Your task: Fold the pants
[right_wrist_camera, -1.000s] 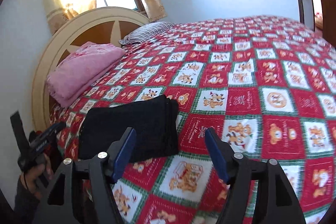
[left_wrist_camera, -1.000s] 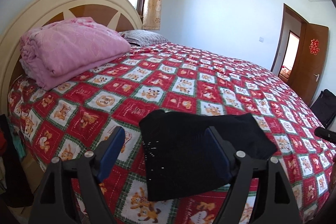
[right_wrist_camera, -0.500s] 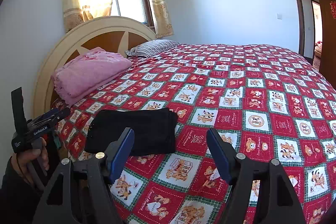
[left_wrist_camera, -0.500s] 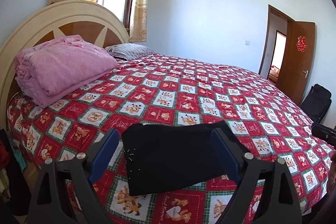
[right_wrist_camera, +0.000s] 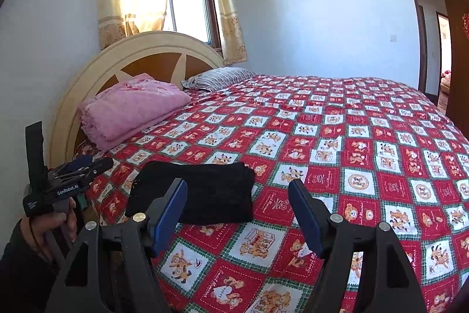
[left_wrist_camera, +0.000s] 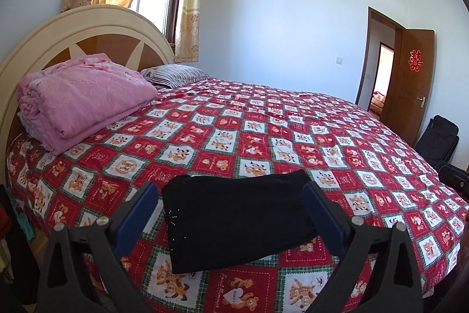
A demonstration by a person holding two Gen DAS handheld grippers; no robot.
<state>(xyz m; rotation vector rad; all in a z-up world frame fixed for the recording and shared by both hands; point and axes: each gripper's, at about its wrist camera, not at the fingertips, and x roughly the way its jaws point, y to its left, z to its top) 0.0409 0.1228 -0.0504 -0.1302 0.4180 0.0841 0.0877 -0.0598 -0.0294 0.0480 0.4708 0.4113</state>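
Observation:
The black pants (left_wrist_camera: 234, 219) lie folded into a flat rectangle near the front edge of the bed; they also show in the right wrist view (right_wrist_camera: 202, 192). My left gripper (left_wrist_camera: 231, 213) is open and empty, held back from the bed with the pants seen between its blue fingers (left_wrist_camera: 137, 213). My right gripper (right_wrist_camera: 237, 210) is open and empty, to the right of the pants and clear of them. The left gripper also shows at the left of the right wrist view (right_wrist_camera: 76, 169), held in a hand.
The bed has a red patchwork quilt (left_wrist_camera: 263, 137). A folded pink blanket (left_wrist_camera: 85, 99) and a striped pillow (left_wrist_camera: 176, 75) lie by the round headboard (left_wrist_camera: 88, 31). A black bag (left_wrist_camera: 439, 140) stands by the open brown door (left_wrist_camera: 410, 84).
Both grippers have pulled back and tilted upward from the bed, so the pants sit lower and smaller in both views. The pants have not moved.

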